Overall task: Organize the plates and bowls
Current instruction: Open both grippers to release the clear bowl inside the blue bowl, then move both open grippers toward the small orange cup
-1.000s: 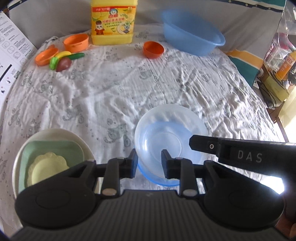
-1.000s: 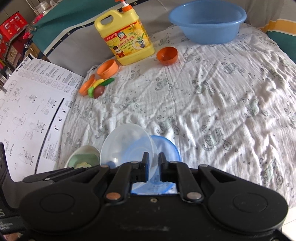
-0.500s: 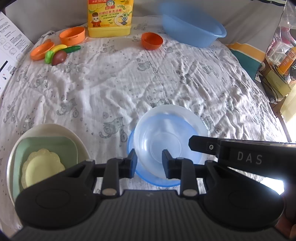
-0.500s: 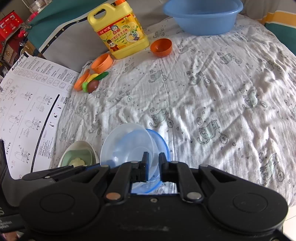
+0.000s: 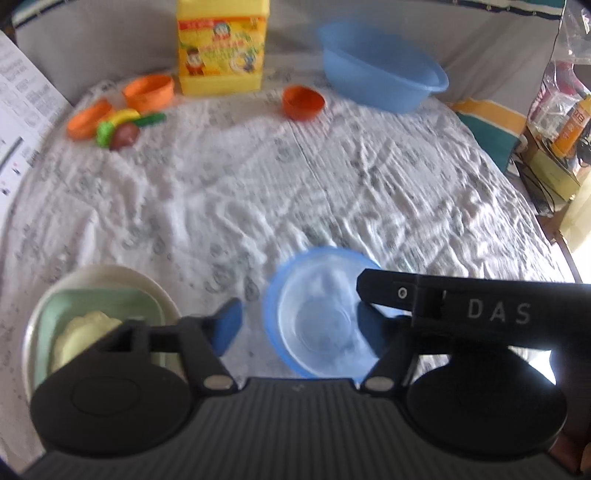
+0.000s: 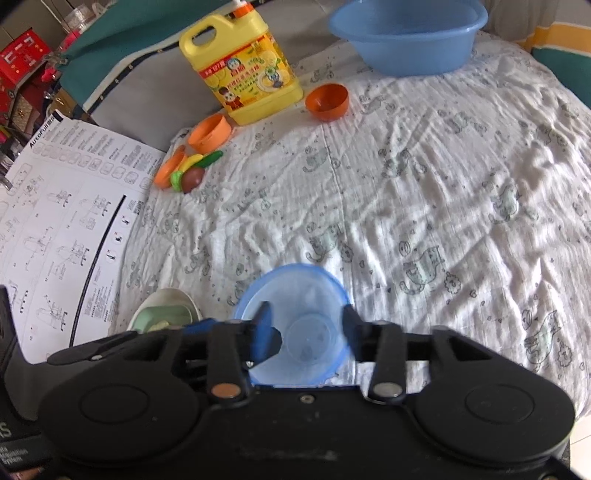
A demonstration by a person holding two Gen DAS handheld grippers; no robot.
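A clear bowl (image 5: 317, 317) sits nested inside a blue bowl (image 5: 271, 295) on the white cloth; the pair also shows in the right wrist view (image 6: 303, 317). My left gripper (image 5: 299, 321) is open, its fingers spread either side of the bowls. My right gripper (image 6: 306, 325) is open too, astride the same bowls. To the left a cream plate (image 5: 110, 277) holds a green square dish (image 5: 92, 306) with a small yellow plate (image 5: 81, 332); the stack also shows in the right wrist view (image 6: 162, 314).
At the back stand a yellow detergent jug (image 6: 243, 74), a blue basin (image 6: 406, 33), an orange bowl (image 6: 327, 101), an orange cup (image 6: 208, 133) and toy food (image 6: 188, 170). A printed sheet (image 6: 55, 221) lies left.
Both grippers have opened and let go of the clear bowl, which now rests inside the blue bowl. Both cameras pulled back slightly.
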